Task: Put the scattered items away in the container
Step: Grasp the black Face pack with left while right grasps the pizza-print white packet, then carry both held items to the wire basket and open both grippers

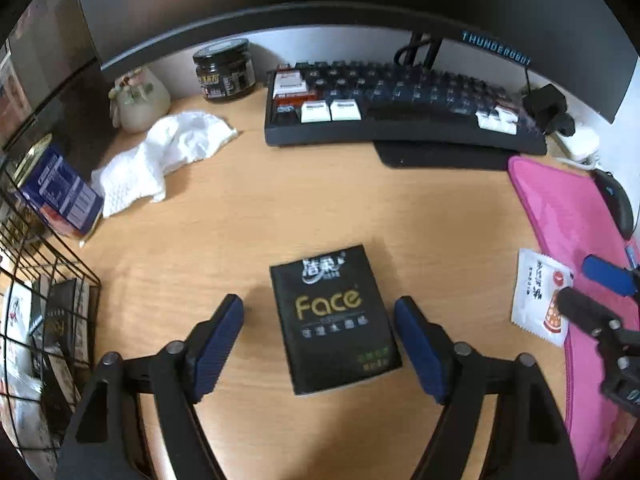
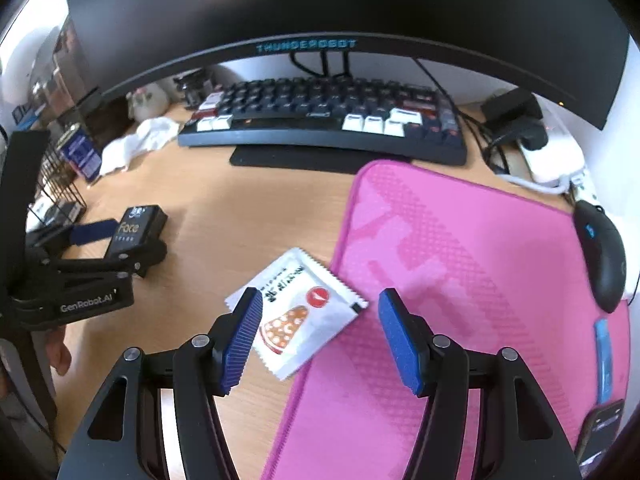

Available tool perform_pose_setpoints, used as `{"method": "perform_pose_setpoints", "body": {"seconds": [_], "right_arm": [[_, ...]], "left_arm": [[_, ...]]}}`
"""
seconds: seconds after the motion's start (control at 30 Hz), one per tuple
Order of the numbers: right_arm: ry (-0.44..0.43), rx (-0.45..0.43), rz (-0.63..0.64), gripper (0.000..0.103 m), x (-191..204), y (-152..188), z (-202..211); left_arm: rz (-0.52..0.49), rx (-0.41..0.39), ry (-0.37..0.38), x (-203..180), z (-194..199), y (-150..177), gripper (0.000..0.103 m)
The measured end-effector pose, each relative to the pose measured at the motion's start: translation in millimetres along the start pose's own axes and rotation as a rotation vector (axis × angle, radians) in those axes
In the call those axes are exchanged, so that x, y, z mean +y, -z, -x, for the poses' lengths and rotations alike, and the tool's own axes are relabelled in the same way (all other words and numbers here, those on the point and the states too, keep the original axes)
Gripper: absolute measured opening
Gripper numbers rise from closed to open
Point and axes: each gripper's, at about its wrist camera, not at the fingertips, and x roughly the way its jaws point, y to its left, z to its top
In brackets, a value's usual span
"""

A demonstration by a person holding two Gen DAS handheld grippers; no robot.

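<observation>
Here the black tissue pack (image 1: 334, 320) lies flat on the wooden desk (image 1: 280, 208), in front of the keyboard (image 1: 400, 108), between the left gripper's (image 1: 320, 352) released fingers, untouched. Right of it, a white sauce sachet (image 2: 298, 312) overlaps the pink mouse mat (image 2: 460, 260) under the released right gripper (image 2: 320, 336). Leftward stands the wire basket (image 1: 44, 280); a white cloth (image 1: 160, 156) lies behind.

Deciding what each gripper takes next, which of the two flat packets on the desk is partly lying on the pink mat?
The white sauce sachet, between the right gripper's open jaws: its corner overlaps the pink mat. The black tissue pack lies wholly on bare wood.
</observation>
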Motion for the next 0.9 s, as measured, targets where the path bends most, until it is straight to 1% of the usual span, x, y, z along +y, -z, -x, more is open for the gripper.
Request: {"method": "perform_pose_setpoints", "body": {"seconds": [0.03,0.1,0.2,0.23,0.27,0.33,0.37,0.4,0.43,0.47,0.53,0.57,0.6,0.67,0.77,0.9], "right_arm": [[-0.003,-0.001,0.013,0.060,3.8,0.4,-2.4],[0.008,0.002,0.037,0.060,12.6,0.1,-8.9],[0.013,0.012,0.058,0.061,21.2,-2.7,-20.9],[0.031,0.004,0.067,0.062,23.6,-3.2,-22.1],[0.051,0.002,0.077,0.062,25.8,-3.2,-24.1],[0.095,-0.006,0.101,0.062,32.9,-2.7,-27.4],[0.090,-0.004,0.103,0.062,35.4,-2.1,-27.3],[0.085,0.002,0.119,0.057,38.2,-1.9,-26.4],[0.079,0.006,0.152,0.049,42.8,-1.1,-24.8],[0.059,0.012,0.168,0.043,45.4,0.1,-23.3],[0.071,0.014,0.169,0.041,47.5,3.4,-21.0],[0.078,0.010,0.175,0.014,49.3,4.4,-19.2],[0.091,0.013,0.180,0.008,51.1,5.8,-17.4],[0.100,0.014,0.176,0.008,52.8,7.6,-14.3],[0.068,0.010,0.153,0.008,49.7,8.1,-6.8],[0.043,-0.037,0.127,0.008,47.2,2.3,17.5]], "left_arm": [[-0.004,-0.004,0.004,0.9,1.2,-0.5,0.052],[-0.026,-0.003,-0.005,0.9,1.9,0.1,0.052],[-0.051,-0.010,-0.043,-0.9,4.1,3.3,0.052],[-0.058,-0.013,-0.051,-1.6,4.9,4.0,0.052],[-0.053,-0.013,-0.045,0.3,5.0,3.6,0.052],[-0.035,0.004,-0.001,3.2,4.3,3.7,0.052],[-0.038,0.009,0.007,2.5,3.8,3.0,0.052],[-0.043,0.007,0.004,1.3,4.3,3.2,0.052],[-0.048,0.004,-0.005,-0.2,4.5,3.0,0.052],[-0.057,0.003,-0.009,-2.4,5.2,3.4,0.052],[-0.073,-0.004,0.004,-6.1,8.3,4.1,0.052],[-0.078,-0.008,0.004,-8.1,9.6,3.8,0.052],[-0.082,-0.016,0.005,-9.4,12.4,3.8,0.052],[-0.093,-0.036,0.012,-11.4,20.6,3.7,0.052],[-0.091,-0.057,0.020,-10.7,32.0,3.6,0.052],[-0.085,-0.090,0.027,-9.3,50.2,2.7,0.052]]}}
